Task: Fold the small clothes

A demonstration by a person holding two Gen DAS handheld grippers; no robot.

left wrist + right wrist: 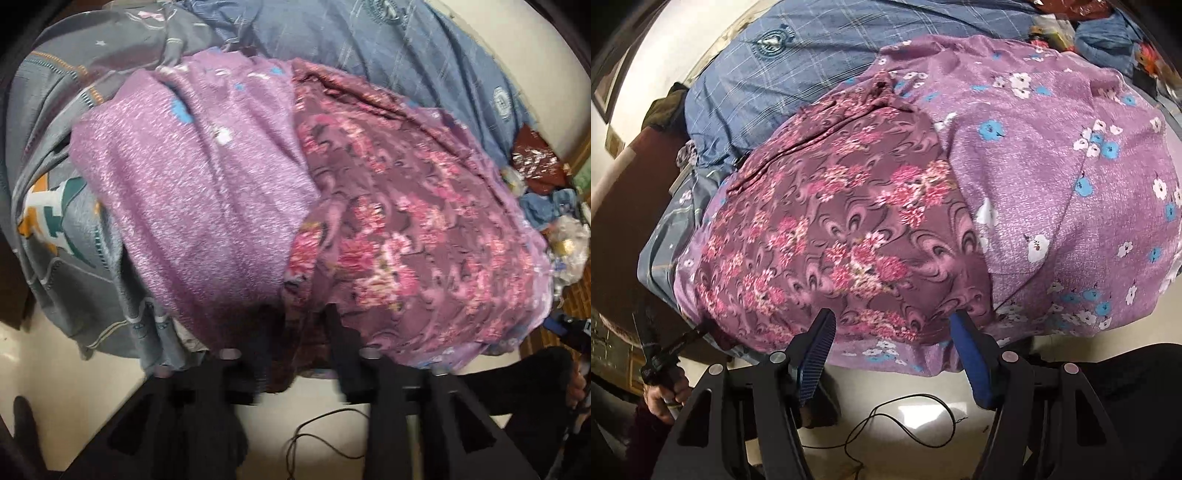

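The maroon floral garment (849, 229) looks like thin, smooth printed cloth, softly creased toward twelve o'clock, while the lilac flowered garment (1052, 177) at its three o'clock side has a speckled, matt weave. The blue checked bedsheet (798, 48) is matt woven cloth. The right gripper (892, 354) has matt black plastic arms, ribbed blue pads (816, 354) and dull metal pivot pins; the floor (916, 417) looks glossy.
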